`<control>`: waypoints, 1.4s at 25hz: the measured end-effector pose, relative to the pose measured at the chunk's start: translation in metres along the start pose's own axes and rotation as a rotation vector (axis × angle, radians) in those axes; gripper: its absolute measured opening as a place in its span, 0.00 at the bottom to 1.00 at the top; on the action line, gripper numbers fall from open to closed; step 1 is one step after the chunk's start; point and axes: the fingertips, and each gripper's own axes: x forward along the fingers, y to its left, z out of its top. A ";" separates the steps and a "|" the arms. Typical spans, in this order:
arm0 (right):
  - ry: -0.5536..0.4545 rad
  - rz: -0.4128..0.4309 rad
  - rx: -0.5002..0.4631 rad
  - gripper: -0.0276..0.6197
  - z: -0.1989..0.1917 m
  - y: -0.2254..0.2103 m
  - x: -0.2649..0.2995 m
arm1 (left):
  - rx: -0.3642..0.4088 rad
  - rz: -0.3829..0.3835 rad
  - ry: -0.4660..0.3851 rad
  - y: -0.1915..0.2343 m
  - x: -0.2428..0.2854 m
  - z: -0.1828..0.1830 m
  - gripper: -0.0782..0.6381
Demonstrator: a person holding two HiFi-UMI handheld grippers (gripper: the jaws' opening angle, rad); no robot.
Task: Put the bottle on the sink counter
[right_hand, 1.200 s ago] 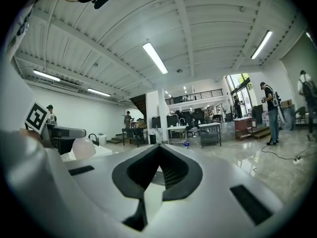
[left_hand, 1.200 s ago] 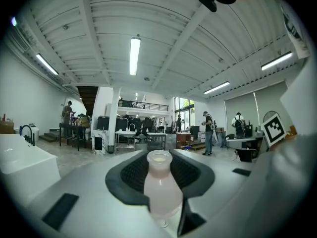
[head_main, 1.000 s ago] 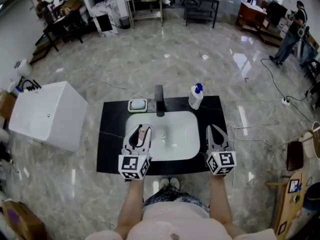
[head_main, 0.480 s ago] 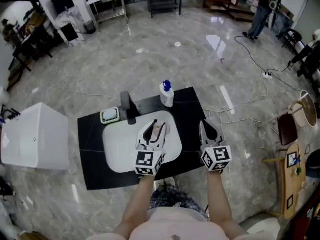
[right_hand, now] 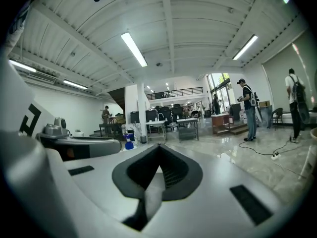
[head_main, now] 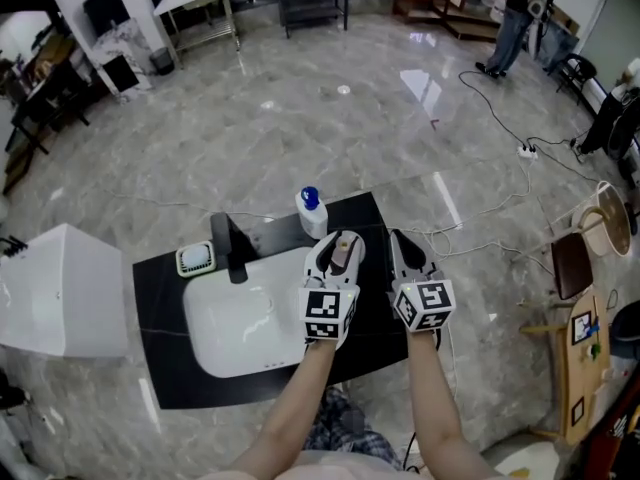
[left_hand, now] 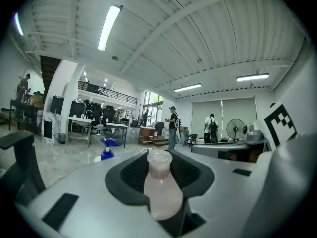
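A small pale pink bottle [head_main: 341, 254] [left_hand: 160, 195] sits upright between the jaws of my left gripper [head_main: 346, 237] [left_hand: 159, 153], which is shut on it. In the head view this gripper hangs over the right rim of the white sink basin [head_main: 240, 318], set in the black counter [head_main: 160, 368]. My right gripper [head_main: 398, 238] [right_hand: 159, 151] is beside it over the counter's right part, its jaws shut with nothing between them.
A black faucet [head_main: 232, 250] and a green soap dish [head_main: 195, 259] stand behind the basin. A blue-capped pump bottle [head_main: 311, 211] [left_hand: 106, 149] is at the counter's back, just beyond my left gripper. A white box [head_main: 60, 288] stands left; cables [head_main: 480, 243] trail on the floor at right.
Both grippers have moved to the right across the sink, the left one carrying the pink bottle from the basin's left side to its right rim. The head view has swung right.
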 end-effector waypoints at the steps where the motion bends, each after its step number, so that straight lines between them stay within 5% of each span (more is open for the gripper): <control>1: 0.001 0.001 0.004 0.07 -0.003 -0.005 0.009 | -0.003 0.004 0.003 0.002 0.011 -0.004 0.31; 20: 0.126 -0.036 0.050 0.07 -0.086 -0.061 0.082 | 0.024 0.041 0.203 0.021 0.125 -0.113 0.31; 31: 0.134 -0.074 0.067 0.07 -0.098 -0.071 0.072 | 0.068 0.011 0.212 0.018 0.130 -0.120 0.31; 35: 0.127 -0.084 0.073 0.07 -0.099 -0.072 0.068 | 0.028 -0.008 0.201 0.018 0.129 -0.119 0.43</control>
